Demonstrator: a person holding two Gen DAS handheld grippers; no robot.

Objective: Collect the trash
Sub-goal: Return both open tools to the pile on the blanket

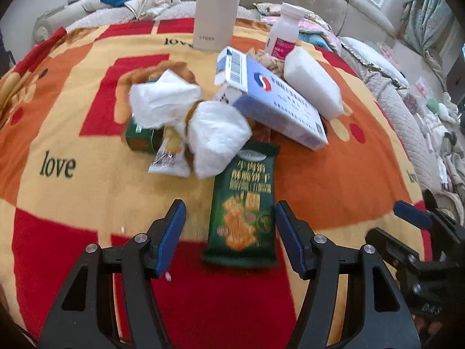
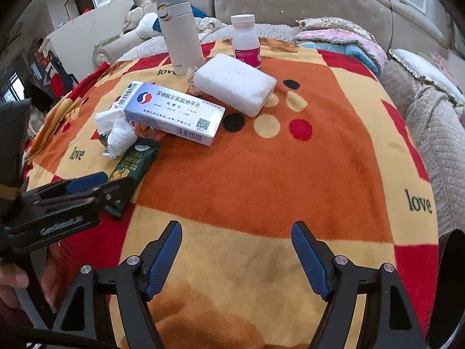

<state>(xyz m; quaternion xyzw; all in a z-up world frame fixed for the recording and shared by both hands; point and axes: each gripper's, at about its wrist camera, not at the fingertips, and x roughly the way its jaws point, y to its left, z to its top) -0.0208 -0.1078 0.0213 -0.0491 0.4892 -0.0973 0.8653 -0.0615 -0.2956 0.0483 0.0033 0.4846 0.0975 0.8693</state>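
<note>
A green snack wrapper (image 1: 242, 206) lies on the blanket, its near end between the fingers of my open, empty left gripper (image 1: 229, 212). Behind it lie two crumpled white tissues (image 1: 215, 133), a small clear snack packet (image 1: 170, 157) and a small green box (image 1: 141, 139). A white-and-blue medicine box (image 1: 276, 101) rests tilted on the pile. In the right wrist view the wrapper (image 2: 132, 168), tissues (image 2: 117, 133) and medicine box (image 2: 174, 113) sit at left. My right gripper (image 2: 237, 232) is open and empty over bare blanket, right of the left gripper (image 2: 87, 186).
A beige thermos (image 2: 180, 35), a white pill bottle with pink label (image 2: 245, 40) and a white foam block (image 2: 235, 83) stand at the back of the red-orange "love" blanket (image 2: 290, 174). A padded headboard and bedding lie beyond.
</note>
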